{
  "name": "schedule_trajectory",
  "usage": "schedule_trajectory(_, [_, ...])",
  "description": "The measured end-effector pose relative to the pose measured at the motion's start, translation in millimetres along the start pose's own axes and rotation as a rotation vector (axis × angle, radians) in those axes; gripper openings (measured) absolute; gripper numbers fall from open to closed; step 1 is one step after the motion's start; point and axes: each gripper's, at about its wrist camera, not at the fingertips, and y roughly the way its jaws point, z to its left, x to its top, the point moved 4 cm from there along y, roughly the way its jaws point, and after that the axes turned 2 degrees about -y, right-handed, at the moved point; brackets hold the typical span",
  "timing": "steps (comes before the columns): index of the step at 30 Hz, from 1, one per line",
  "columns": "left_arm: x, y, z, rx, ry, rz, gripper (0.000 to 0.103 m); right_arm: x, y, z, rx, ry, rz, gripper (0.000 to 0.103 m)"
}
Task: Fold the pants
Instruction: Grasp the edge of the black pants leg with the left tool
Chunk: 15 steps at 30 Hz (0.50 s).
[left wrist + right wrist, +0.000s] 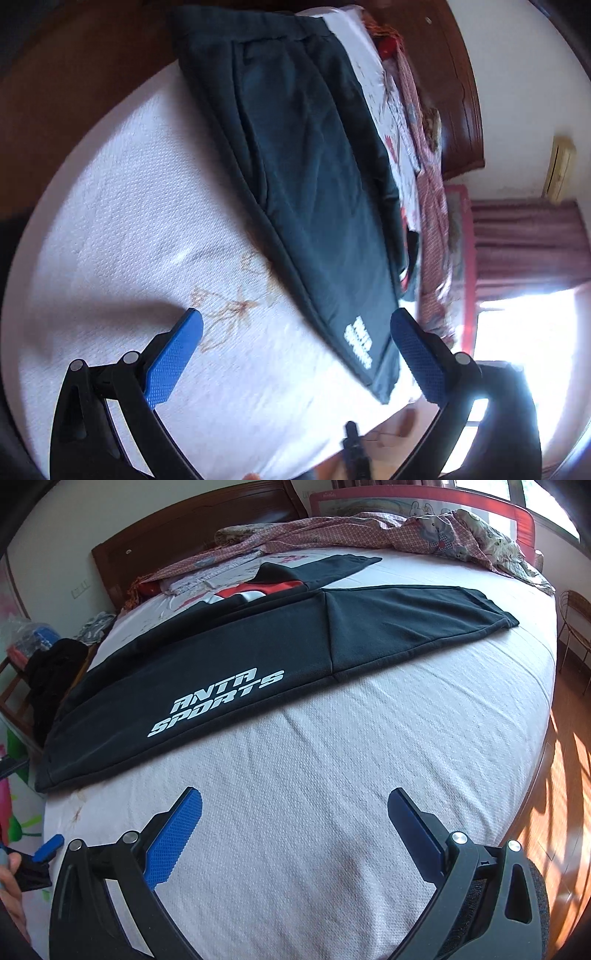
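A: Right gripper (294, 805) up close, blue pads wide apart, jaws spread over bare white mattress cover (332, 775), pinching nothing.

B: Same for the left gripper (295, 325), jaws spread and empty above the bed, a brownish stain (229, 310) on the sheet just past its left pad.

A: Beyond, the black track pants (240, 657) lie flat across the bed from nine o'clock towards two o'clock, "ANTA SPORTS" lettering (218, 701) facing up, clear of both grippers.

B: Behind the pants at twelve o'clock, a red and white garment (258, 589).

A: Farther still, a pink checked quilt (332, 531) bunched along the far edge, with the wooden headboard (177, 531) at eleven o'clock.
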Motion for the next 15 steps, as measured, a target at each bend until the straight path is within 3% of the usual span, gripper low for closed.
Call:
schedule_trajectory(2, [8.8,13.0,9.3,-0.115,-0.121,0.039,0.101,0.7,2.5,0.3,0.006,0.002,0.002,0.100])
schedule_trajectory(4, [15.2,23.9,14.3,-0.168,-0.190,0.057,0.101,1.1,4.4,-0.7,0.007,0.006,0.005,0.100])
schedule_trajectory(10, [36.6,35.4,3.1,-0.199,-0.236,0.007,0.101,0.2,9.7,-5.2,0.005,0.029,0.024,0.100])
schedule_trajectory(15, [56.2,29.7,2.4,-0.163,-0.325,-0.014,0.101,2.1,11.6,-6.2,0.013,0.039,0.018,0.100])
